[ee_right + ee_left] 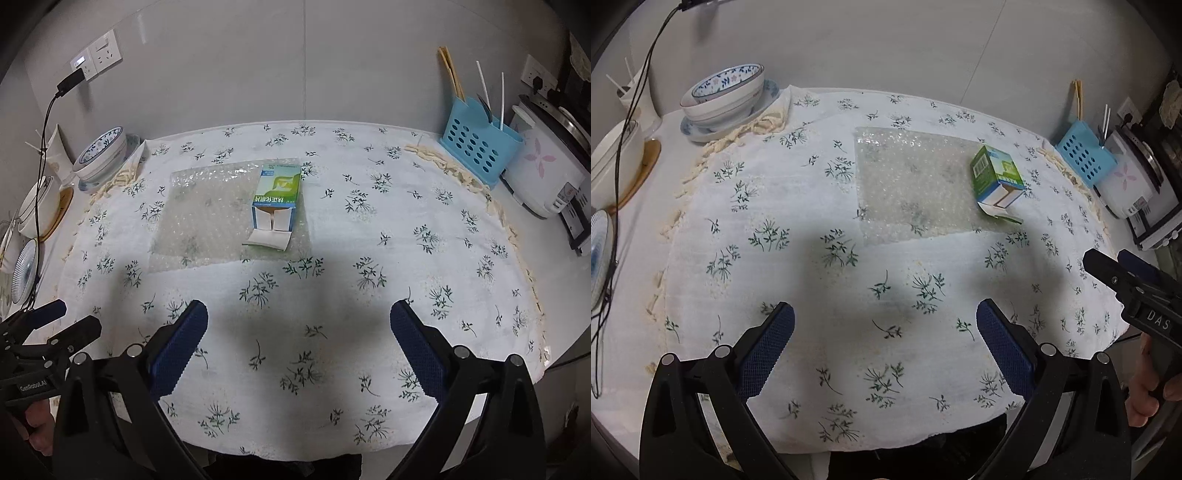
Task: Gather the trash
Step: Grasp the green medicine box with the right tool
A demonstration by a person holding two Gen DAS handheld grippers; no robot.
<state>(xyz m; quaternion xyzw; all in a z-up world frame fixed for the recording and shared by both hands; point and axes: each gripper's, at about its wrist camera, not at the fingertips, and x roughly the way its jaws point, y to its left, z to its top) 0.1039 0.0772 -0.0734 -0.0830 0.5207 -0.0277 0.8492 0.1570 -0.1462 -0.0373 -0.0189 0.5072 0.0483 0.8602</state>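
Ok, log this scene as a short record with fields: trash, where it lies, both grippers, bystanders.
trash: open green carton; bubble wrap sheet
placement: carton lies on the wrap's right part, flap end toward the cameras
surface: floral tablecloth
left gripper: open, holding nothing
right gripper: open, holding nothing
bystanders: stacked bowls; blue utensil holder; rice cooker

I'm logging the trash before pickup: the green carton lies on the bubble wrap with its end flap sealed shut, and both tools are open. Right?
Not quite. The green carton does lie on the bubble wrap, but its end flap is open, as the right wrist view shows. The left tool and right tool are open.
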